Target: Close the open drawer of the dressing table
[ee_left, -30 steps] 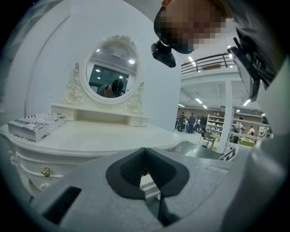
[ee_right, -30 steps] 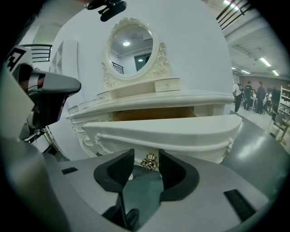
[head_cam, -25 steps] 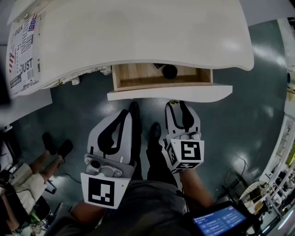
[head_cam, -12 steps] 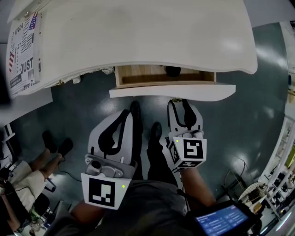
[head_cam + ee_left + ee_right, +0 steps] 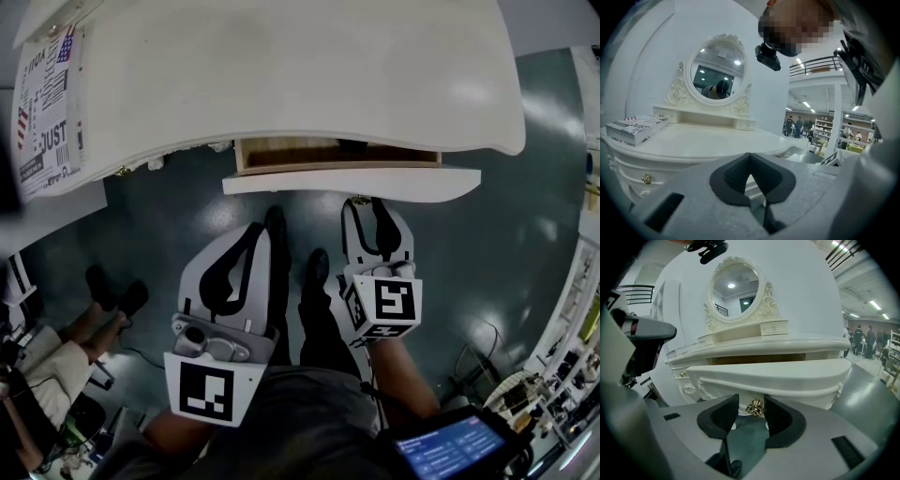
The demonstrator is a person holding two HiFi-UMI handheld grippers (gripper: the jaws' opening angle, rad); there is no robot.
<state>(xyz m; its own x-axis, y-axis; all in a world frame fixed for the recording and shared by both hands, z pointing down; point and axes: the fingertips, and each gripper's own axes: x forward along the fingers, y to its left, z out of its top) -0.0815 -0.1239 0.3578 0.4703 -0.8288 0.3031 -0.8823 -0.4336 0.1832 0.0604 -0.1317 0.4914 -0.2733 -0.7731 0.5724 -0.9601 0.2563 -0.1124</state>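
The white dressing table (image 5: 281,75) has its drawer open by only a narrow strip of wood (image 5: 281,153) behind the white drawer front (image 5: 309,183). My right gripper (image 5: 361,206) is at the middle of that front. In the right gripper view my right gripper (image 5: 751,408) is open, its dark pads standing either side of the gold knob (image 5: 755,407) on the drawer front (image 5: 787,376). My left gripper (image 5: 251,234) hangs back from the table, shut with nothing in it. In its own view my left gripper (image 5: 750,157) points over the tabletop.
A printed book (image 5: 45,103) lies on the table's left end. An oval mirror (image 5: 735,287) stands at the back. The person's black shoes (image 5: 315,267) are on the dark floor under the grippers. Another person sits at lower left (image 5: 56,347). A lit screen (image 5: 445,450) is at lower right.
The drawer has slid inward, from wide open to a thin gap, and the dark object inside is now hidden. My right gripper moved forward with the drawer front. The left gripper stayed put.
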